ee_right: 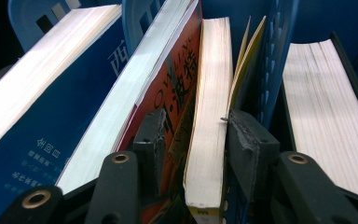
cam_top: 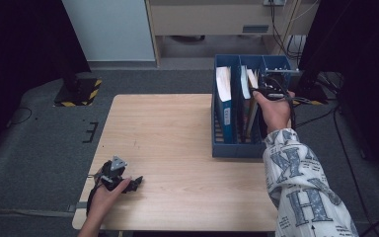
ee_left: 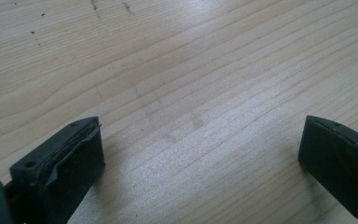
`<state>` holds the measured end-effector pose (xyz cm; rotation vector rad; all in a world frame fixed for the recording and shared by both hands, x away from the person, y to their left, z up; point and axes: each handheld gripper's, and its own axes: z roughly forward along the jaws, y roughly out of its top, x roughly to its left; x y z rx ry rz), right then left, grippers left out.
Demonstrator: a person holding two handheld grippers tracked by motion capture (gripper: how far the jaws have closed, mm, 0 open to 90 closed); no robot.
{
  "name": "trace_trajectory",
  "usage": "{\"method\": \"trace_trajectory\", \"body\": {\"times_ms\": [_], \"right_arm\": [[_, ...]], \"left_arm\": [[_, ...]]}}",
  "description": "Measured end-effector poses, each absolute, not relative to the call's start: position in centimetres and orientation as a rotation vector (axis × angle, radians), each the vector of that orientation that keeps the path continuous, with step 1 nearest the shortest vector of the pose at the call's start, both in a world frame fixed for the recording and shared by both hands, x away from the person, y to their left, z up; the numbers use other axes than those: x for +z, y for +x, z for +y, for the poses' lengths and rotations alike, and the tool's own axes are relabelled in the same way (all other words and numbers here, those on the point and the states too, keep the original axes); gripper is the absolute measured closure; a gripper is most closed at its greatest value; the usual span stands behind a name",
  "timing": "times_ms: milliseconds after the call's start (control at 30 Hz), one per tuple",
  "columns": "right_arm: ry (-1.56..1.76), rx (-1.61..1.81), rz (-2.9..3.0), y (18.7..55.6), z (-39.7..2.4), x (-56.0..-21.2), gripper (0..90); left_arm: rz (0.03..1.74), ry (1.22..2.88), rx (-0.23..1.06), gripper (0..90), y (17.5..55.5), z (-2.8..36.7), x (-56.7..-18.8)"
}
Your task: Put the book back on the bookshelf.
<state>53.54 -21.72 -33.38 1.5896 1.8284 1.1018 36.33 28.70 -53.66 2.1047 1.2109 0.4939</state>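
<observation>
R gripper (ee_right: 193, 135) is down in the blue rack (cam_top: 237, 148) at the table's (cam_top: 177, 148) far right, jaws straddling the top edge of a thin book (ee_right: 209, 116). Jaws part-open; a gap shows on the left side of the page block, and the right pad looks at or near the cover. Judged not clamped: book appears to stand by itself. The book sits upright in the middle slot, just beside a red-cover book (ee_right: 177, 93) and against the slot divider. A blue book (ee_right: 42, 107) fills the next slot, and another page block (ee_right: 326, 107) sits beyond the divider. Placement reads as filing: spine down, pages up, so it stands unaided.

L gripper (cam_top: 121, 180) rests idle near the table's near-left corner, jaws wide apart w/ bare wood between, parked clear of the work.
</observation>
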Motion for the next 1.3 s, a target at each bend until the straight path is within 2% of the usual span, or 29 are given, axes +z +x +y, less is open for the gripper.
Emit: {"method": "trace_trajectory", "body": {"times_ms": [100,500,867,1300], "right_arm": [[1.584,1.108,1.836,53.3,-21.7,-33.3,55.9],[1.596,1.164,1.809,52.4,-22.3,-32.6,40.5],[1.563,1.21,1.821,50.9,-22.4,-31.6,34.4],[1.447,1.236,1.896,49.6,-21.0,-30.8,19.7]], "left_arm": [[1.211,2.104,0.494,0.0,36.3,28.7,-53.7],[1.213,2.103,0.495,0.0,36.3,28.7,-53.7],[1.215,2.098,0.499,0.0,36.3,28.6,-53.7],[1.217,2.097,0.499,0.0,36.3,28.6,-53.7]]}}
